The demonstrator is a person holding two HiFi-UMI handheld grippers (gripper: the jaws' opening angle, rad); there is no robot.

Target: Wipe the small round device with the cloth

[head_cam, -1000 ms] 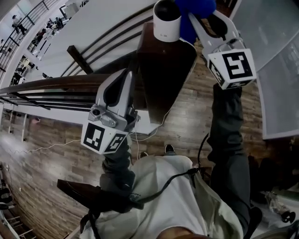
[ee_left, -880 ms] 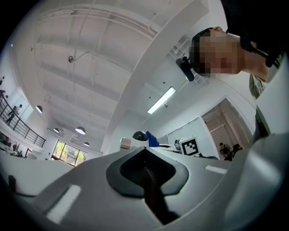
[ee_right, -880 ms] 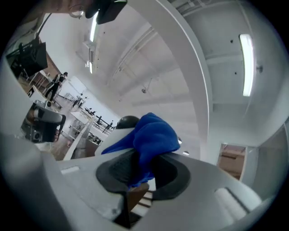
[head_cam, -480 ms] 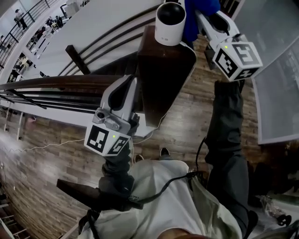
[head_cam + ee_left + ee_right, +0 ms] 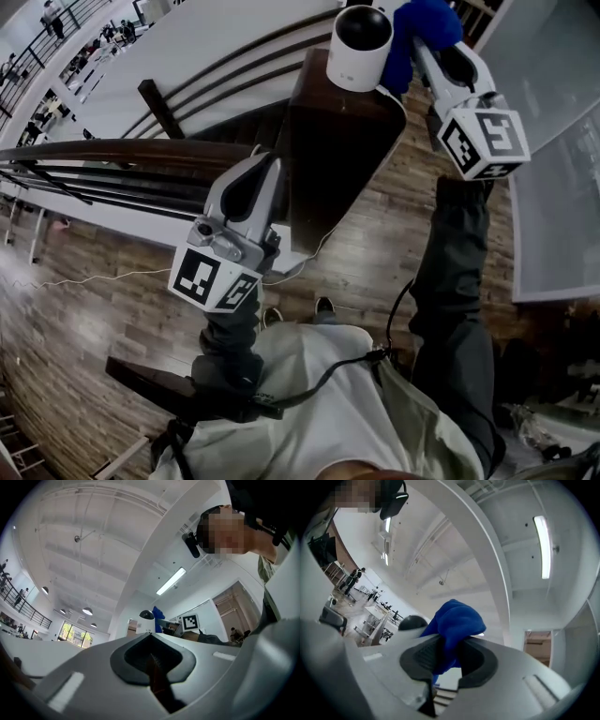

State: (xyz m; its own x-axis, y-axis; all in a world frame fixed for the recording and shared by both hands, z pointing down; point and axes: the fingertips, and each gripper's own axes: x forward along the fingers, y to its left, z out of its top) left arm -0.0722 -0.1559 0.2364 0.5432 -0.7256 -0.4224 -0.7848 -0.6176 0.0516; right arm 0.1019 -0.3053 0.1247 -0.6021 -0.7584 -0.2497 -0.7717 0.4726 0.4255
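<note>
Wiping looks barely begun, as I judge it. You are pinching the blue cloth (image 5: pixel 454 620) in the right gripper (image 5: pixel 447 656), whose jaws are clamping a fold of it. The bunched cloth is lying against the right side of the small round device (image 5: pixel 361 47), seemingly touching it. The device is standing upright on the dark wooden post (image 5: pixel 337 141). Its black dome and white near side are showing uncovered, so most of the surface is probably waiting. Your left gripper (image 5: pixel 267 164) is hanging beside the post, jaws together, gripping nothing.
</note>
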